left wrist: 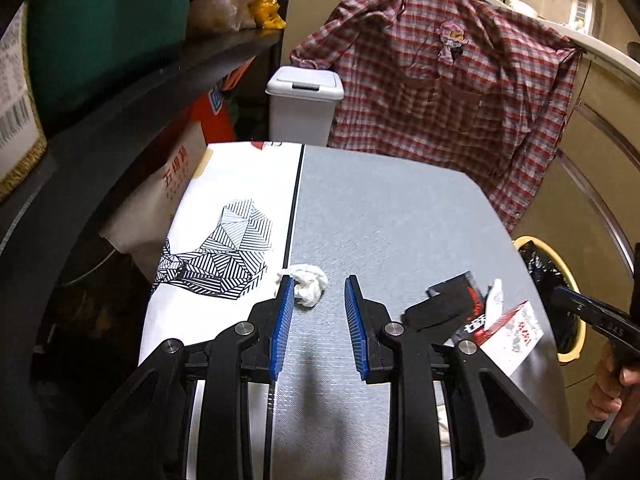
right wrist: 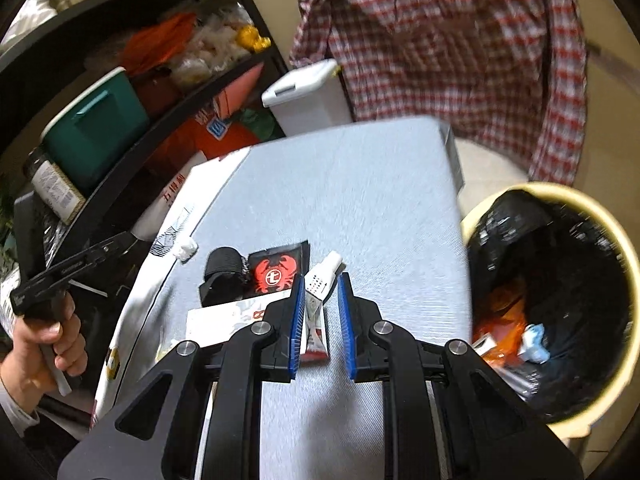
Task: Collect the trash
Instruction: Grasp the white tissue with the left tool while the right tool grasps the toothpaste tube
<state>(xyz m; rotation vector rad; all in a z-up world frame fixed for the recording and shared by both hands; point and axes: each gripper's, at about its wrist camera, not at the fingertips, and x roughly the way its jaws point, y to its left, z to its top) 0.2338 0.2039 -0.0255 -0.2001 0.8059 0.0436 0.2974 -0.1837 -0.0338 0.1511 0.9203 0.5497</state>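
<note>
Left wrist view: a crumpled white tissue wad is seen on the grey table top, just beside the black seam that parts the grey from the patterned white cloth. It is judged to be very light, soft and easily squashed — no care for breakage is needed, but a loose pinch could let it slip or tear. It would best be taken across its bulky middle rather than by a stray edge. The left gripper is held with its jaws spread and nothing pinched; the wad lies at the tip of the left-hand pad, not between the two.

Further right, a small heap of flat wrappers is seen: a black sachet with a red crab and a narrow white-and-red packet. These are judged thin, light and slick, lying flat on the table, so an edge or a raised end should be sought. The right gripper is set astride the narrow packet with its jaws apart — the pads do not appear to press on it.

Beyond the table's right edge, a cream bin lined with a black bag already holds some rubbish.
</note>
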